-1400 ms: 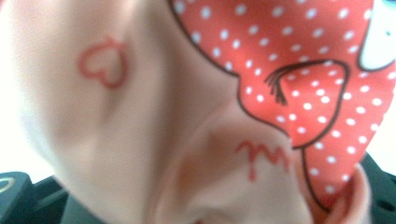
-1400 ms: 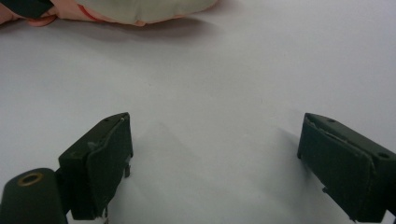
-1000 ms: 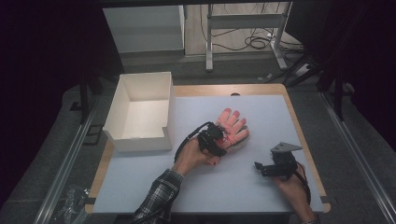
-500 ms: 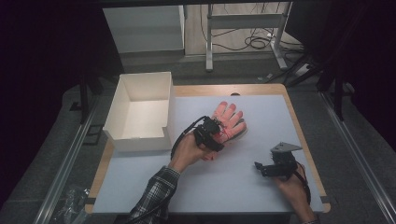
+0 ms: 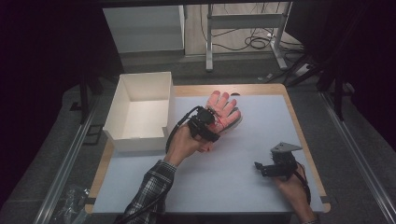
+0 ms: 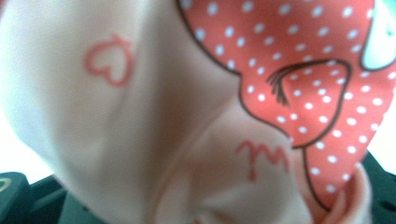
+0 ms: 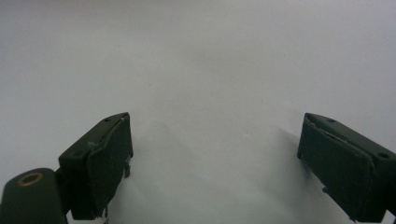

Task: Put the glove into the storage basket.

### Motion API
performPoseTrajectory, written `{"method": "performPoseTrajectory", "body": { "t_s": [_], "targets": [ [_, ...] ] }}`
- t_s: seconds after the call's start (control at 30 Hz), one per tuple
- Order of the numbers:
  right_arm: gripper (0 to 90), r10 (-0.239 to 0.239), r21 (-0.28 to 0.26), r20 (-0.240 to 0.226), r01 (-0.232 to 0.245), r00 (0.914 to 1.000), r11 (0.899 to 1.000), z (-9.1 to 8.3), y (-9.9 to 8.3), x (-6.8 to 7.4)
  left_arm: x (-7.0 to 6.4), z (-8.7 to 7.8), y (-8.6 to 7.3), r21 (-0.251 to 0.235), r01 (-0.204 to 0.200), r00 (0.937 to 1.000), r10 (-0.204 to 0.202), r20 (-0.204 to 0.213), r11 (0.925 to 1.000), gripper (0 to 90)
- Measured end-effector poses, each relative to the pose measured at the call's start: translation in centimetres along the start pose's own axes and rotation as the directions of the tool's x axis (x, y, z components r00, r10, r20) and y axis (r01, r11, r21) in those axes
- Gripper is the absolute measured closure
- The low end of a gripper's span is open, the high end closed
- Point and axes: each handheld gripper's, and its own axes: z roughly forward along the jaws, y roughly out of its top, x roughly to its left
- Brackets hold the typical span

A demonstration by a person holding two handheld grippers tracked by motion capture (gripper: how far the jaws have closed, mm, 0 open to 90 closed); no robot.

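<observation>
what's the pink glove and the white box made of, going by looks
The glove looks like soft, matte printed fabric: the left gripper view shows loose folds, red hearts and a white-dotted red patch. It could be thin rubber; the blur leaves that open. The box seems to be white cardboard or thin board, with flat matte walls, sharp folded corners and an open top.

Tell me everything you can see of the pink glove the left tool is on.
The pink glove lies on the grey table mat, right of the white box, its fingers spread and pointing away from the person. It looks like soft, thin rubber or fabric, pale pink with small red heart marks and a red patch with white dots, outlined dark. The left tool sits over its cuff end, with the glove bunched right against its camera. Whether the jaws are shut on it is hidden.
</observation>
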Motion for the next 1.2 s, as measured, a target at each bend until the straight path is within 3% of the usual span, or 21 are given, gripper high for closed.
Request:
{"method": "performPoseTrajectory", "body": {
  "t_s": [0.3,0.4,0.67,0.83,1.2],
  "targets": [
    [10.4,0.000,0.000,-0.001,0.000,1.0000,1.000,0.0,0.0,0.0,1.5,-2.9,1.3,-0.036,0.043,0.9976,-0.045,-0.053,0.9984,40.6],
    [10.5,0.000,0.000,-0.001,0.000,1.0000,1.000,0.0,0.0,0.0,2.2,-4.1,1.7,-0.030,0.036,0.9963,-0.038,-0.077,0.9989,40.5],
    [10.4,0.001,0.000,-0.002,-0.001,1.0000,1.000,0.0,0.0,0.0,3.8,-6.7,2.1,-0.068,0.085,0.9868,-0.093,-0.132,0.9941,40.4],
    [10.4,0.001,0.000,-0.002,-0.001,1.0000,1.000,0.0,0.0,0.0,5.3,-8.0,1.8,-0.084,0.119,0.9752,-0.133,-0.177,0.9893,40.4],
    [10.4,0.000,0.000,-0.002,0.000,1.0000,1.000,0.0,0.0,0.0,8.6,-10.6,0.0,-0.138,0.199,0.9393,-0.229,-0.256,0.9703,39.9]
  ]
}}
